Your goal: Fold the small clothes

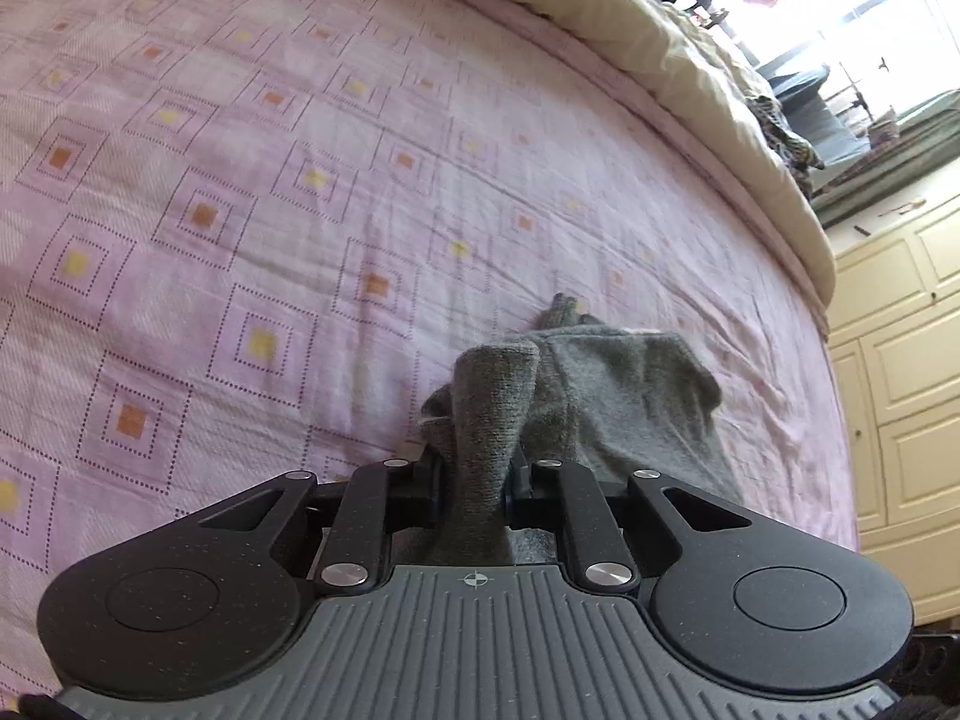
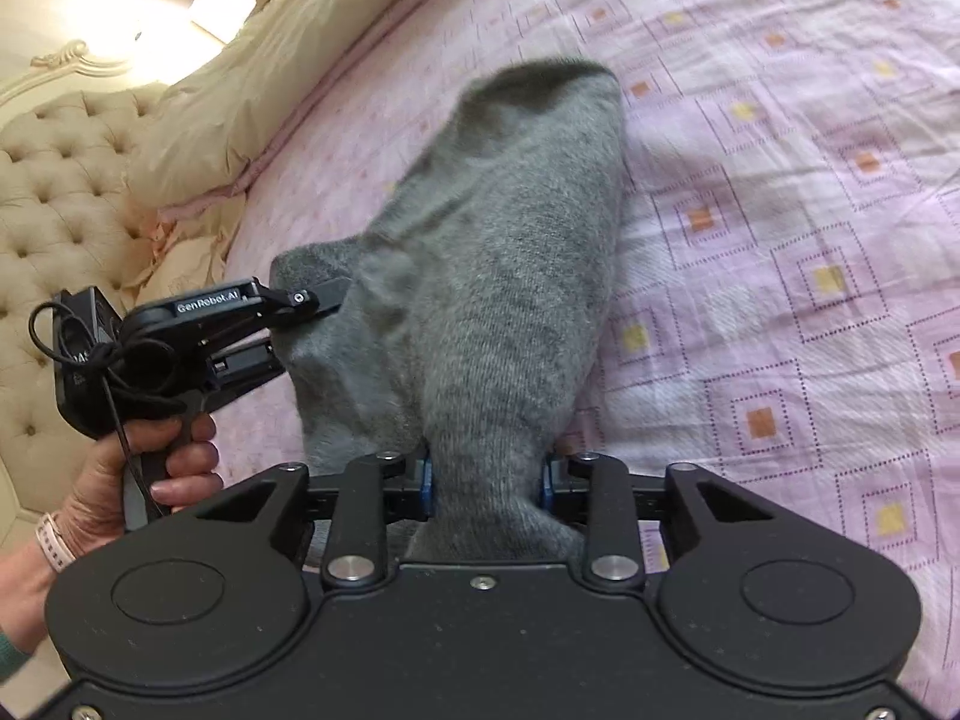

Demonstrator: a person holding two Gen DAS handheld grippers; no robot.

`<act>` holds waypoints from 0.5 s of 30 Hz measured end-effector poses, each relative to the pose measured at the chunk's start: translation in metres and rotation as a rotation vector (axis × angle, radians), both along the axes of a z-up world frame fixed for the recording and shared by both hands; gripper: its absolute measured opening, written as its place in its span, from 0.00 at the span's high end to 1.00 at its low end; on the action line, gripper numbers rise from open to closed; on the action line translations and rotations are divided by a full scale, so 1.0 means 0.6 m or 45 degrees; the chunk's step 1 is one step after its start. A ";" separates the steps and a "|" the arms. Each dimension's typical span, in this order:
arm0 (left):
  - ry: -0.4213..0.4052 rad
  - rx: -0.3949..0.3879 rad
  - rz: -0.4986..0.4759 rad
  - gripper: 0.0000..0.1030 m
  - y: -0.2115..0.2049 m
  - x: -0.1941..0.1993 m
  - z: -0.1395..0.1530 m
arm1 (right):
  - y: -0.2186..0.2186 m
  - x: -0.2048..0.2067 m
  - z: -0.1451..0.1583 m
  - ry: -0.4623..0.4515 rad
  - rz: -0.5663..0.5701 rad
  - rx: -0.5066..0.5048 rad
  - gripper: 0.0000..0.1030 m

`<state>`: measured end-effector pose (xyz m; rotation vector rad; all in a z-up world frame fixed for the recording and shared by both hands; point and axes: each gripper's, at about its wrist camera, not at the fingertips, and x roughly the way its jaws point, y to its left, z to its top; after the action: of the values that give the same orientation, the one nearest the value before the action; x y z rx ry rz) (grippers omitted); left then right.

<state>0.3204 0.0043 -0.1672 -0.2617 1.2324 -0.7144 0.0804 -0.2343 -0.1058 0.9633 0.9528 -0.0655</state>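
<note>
A pink patterned bedspread [image 2: 780, 240] covers the bed. Nearest the right camera, the right gripper [image 2: 486, 483] is clenched on the grey knit sock [image 2: 498, 252], which runs away from it, lifted above the cover. To its left the left gripper [image 2: 327, 297] clamps the sock's other edge. The sock is soft, fuzzy and bunched between them — a beige quilt [image 2: 252, 72] lies beyond.

Grey knit sock [image 2: 498, 276], plain. Bedsheet [image 1: 240, 180]: pink, dotted-outline diamonds with orange and yellow centre squares. Far quilt [image 1: 660, 42]: cream. Tufted headboard [image 2: 54, 198] on the left: beige. Cabinets [image 1: 900, 360] on the right: cream. Both grippers: black bodies.
</note>
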 end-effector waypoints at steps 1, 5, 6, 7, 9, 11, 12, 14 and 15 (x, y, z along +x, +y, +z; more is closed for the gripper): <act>0.003 -0.014 0.001 0.85 0.002 -0.002 0.005 | 0.002 -0.004 0.008 -0.006 -0.002 -0.006 0.62; -0.003 -0.039 -0.022 0.85 0.008 -0.018 0.027 | 0.012 -0.024 0.032 -0.011 0.020 -0.007 0.65; -0.002 -0.042 -0.029 0.85 0.010 -0.025 0.031 | 0.017 -0.031 0.036 -0.006 0.027 -0.006 0.66; 0.001 -0.045 -0.033 0.85 0.012 -0.034 0.035 | 0.020 -0.040 0.041 0.002 0.033 -0.003 0.66; 0.022 -0.049 -0.037 0.85 0.017 -0.055 0.042 | 0.028 -0.061 0.048 0.019 0.048 0.008 0.66; 0.042 -0.056 -0.056 0.85 0.024 -0.082 0.048 | 0.037 -0.084 0.055 0.040 0.065 0.015 0.66; 0.052 -0.057 -0.070 0.85 0.028 -0.097 0.051 | 0.042 -0.097 0.057 0.051 0.070 0.025 0.66; 0.076 -0.058 -0.098 0.85 0.037 -0.126 0.055 | 0.051 -0.127 0.058 0.080 0.078 0.044 0.66; 0.089 -0.058 -0.109 0.85 0.042 -0.143 0.056 | 0.055 -0.142 0.058 0.098 0.083 0.048 0.66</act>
<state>0.2347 0.0297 -0.1335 -0.2749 1.3010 -0.8142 -0.0049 -0.2012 -0.0711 0.9696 1.0588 -0.0296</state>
